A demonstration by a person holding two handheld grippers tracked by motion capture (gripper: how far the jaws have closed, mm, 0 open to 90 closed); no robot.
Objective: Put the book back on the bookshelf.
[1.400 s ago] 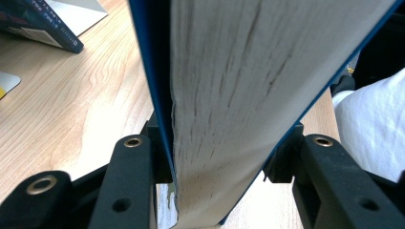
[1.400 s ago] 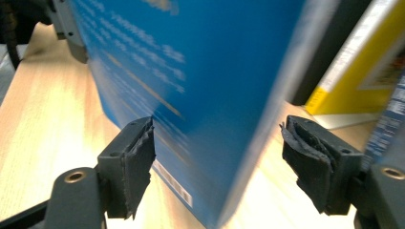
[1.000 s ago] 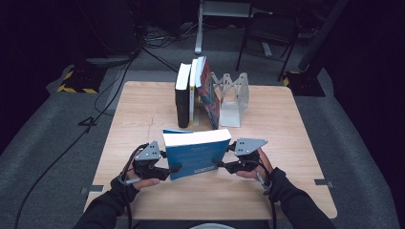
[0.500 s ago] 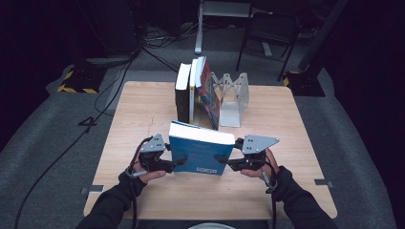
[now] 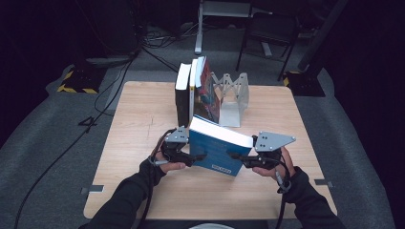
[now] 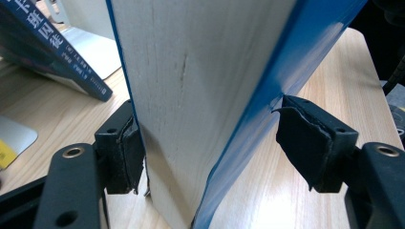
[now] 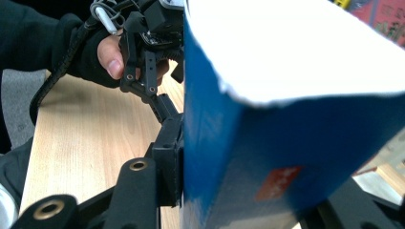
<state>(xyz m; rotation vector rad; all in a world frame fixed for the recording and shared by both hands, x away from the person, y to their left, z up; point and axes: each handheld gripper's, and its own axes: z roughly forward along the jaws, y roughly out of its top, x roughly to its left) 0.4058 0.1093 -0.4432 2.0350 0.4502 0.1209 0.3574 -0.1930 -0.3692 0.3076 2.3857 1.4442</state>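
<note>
A thick blue book [image 5: 217, 149] is held tilted above the bench [image 5: 143, 114] between both grippers, page edges up. The left gripper [image 5: 193, 157] is set around the book's end, its jaws just opened further: one pad [image 6: 128, 152] is against the pages, the other only at the cover's edge, so a firm grip cannot be told. The right gripper [image 5: 236, 156] is clamped on the opposite end, jaws just closed further. Behind the grippers, upright books [image 5: 196, 90] lean in a metal bookstand [image 5: 234, 98].
</note>
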